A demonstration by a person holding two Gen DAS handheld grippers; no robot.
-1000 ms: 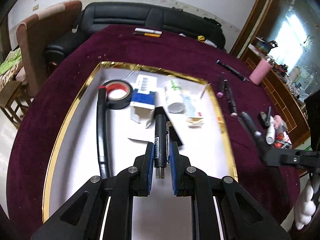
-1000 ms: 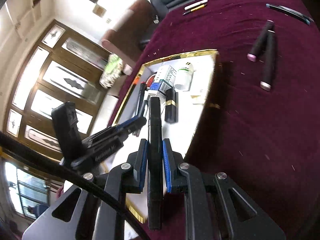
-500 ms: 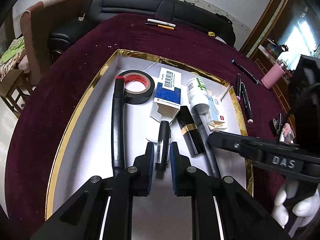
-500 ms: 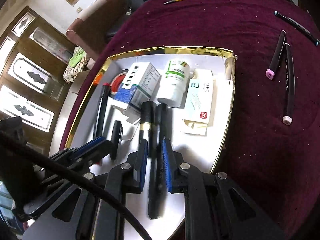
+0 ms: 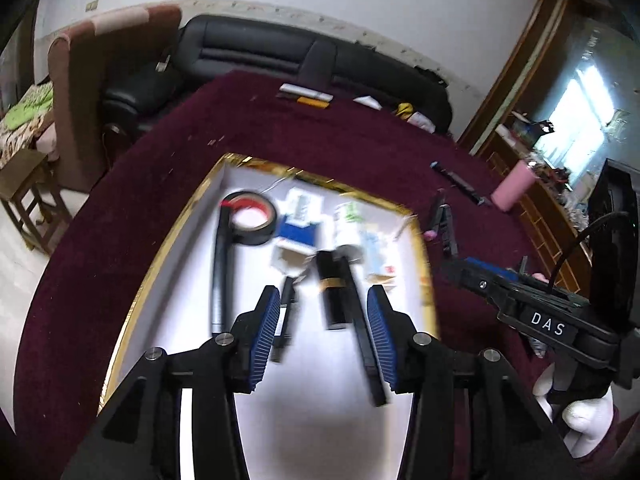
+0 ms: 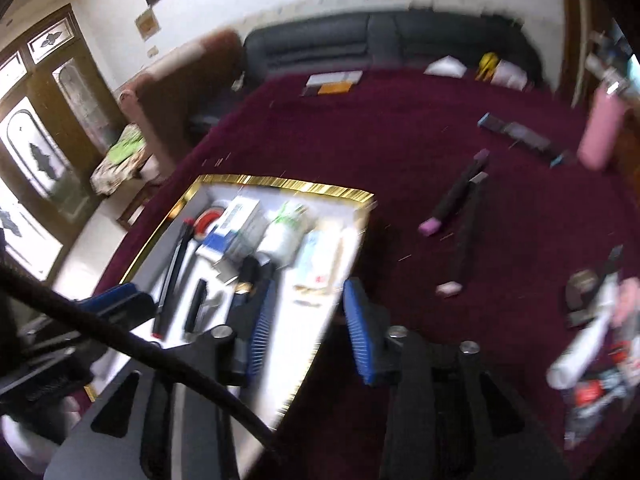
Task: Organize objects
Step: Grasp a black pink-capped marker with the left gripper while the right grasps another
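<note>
A white tray with a gold rim (image 5: 176,216) (image 6: 288,186) lies on the maroon table. In it lie a black tape roll (image 5: 250,220), a long black tube (image 5: 222,268), a blue-white box (image 5: 298,226), a white bottle (image 5: 348,226), a black-gold lipstick (image 5: 332,292), a short black pen (image 5: 285,320) and a long black pen (image 5: 362,332). My left gripper (image 5: 323,334) is open and empty above the tray's near part. My right gripper (image 6: 306,328) is open and empty over the tray's right rim; it also shows in the left wrist view (image 5: 532,312).
On the cloth right of the tray lie two dark markers with pink caps (image 6: 460,196) (image 5: 440,220), a black-blue pen (image 6: 520,136) and a pink cylinder (image 6: 600,132). A heap of small items (image 6: 592,340) lies at the right edge. A black sofa (image 5: 280,52) stands behind the table.
Both grippers have opened and let go of their black pens, which now lie in the tray. Both grippers have pulled back and up from the tray.
</note>
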